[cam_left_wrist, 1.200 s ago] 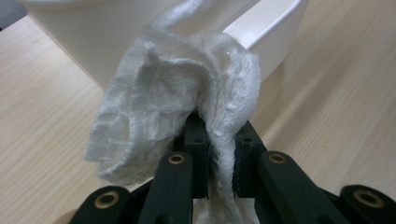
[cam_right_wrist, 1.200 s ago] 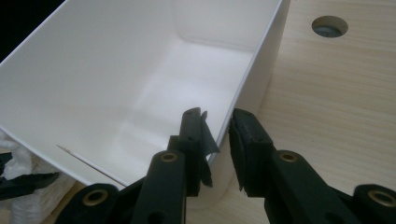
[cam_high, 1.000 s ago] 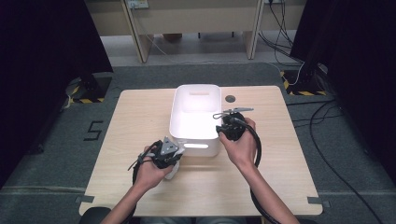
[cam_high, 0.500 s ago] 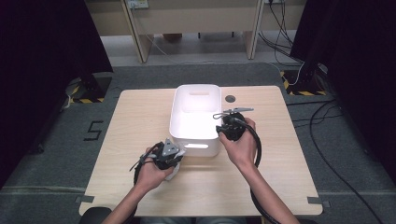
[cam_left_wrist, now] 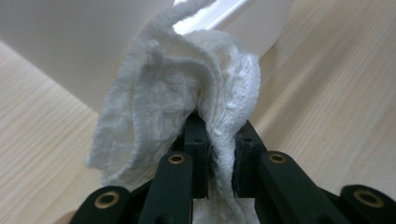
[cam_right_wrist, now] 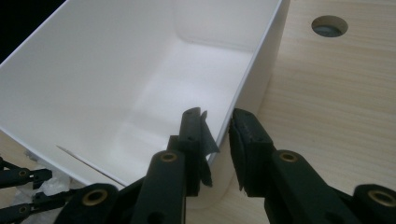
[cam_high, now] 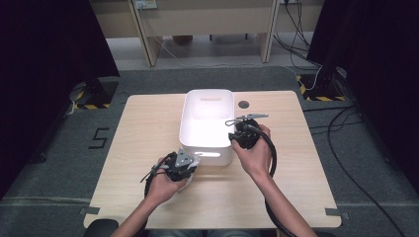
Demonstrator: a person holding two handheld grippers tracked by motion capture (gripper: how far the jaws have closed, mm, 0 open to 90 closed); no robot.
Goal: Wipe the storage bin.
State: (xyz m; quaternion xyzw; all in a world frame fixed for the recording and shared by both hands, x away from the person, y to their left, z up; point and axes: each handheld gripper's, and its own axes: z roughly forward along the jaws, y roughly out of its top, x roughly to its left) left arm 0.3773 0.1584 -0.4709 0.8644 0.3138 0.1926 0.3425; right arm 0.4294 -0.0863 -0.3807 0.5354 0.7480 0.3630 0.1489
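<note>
I am pinching the white cloth [cam_left_wrist: 187,98] in my left gripper [cam_left_wrist: 218,154] at the bin's [cam_high: 207,123] seven o'clock corner, wiping not yet finished, right gripper [cam_right_wrist: 215,135] clamping its rim.

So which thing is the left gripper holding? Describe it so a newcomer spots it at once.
Start at the white bin on the wooden table. At its near wall the left gripper pinches a crumpled white cloth. It is the one soft, wrinkled thing there.
</note>
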